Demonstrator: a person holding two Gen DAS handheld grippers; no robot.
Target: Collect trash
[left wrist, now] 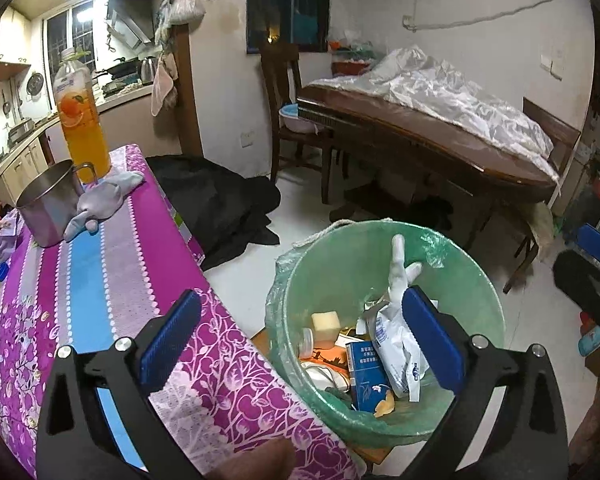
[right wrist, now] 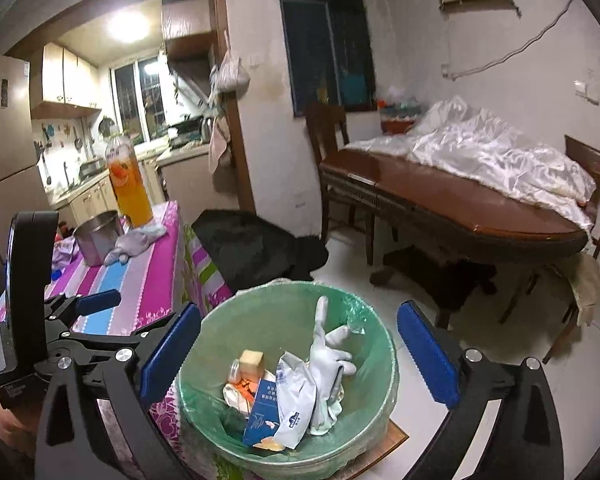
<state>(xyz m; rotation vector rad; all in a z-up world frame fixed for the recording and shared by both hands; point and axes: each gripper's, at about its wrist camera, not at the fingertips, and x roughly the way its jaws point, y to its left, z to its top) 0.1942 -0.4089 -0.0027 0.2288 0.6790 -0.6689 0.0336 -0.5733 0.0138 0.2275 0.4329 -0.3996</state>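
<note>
Bin (right wrist: pixel 384 344) (green-lined) holds one white glove (right wrist: pixel 328 348), one blue box (right wrist: pixel 262 416), one pouch (right wrist: pixel 296 408); left gripper (left wrist: pixel 300 340) and right gripper (right wrist: pixel 298 348) both released, empty.

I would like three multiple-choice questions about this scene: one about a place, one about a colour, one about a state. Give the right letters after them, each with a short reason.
1. Where does the white glove lie?
A. in the bin
B. on the wooden table
C. on the floor

2. What colour is the bin's liner bag?
A. black
B. green
C. red

3. How do the right gripper's jaws stand?
A. shut on a carton
B. shut on the glove
C. open, holding nothing

Answers: 1 A, the glove sticks up among the trash in the bin. 2 B, the bag over the rim is pale green. 3 C, both blue pads stand wide apart with nothing between them.
</note>
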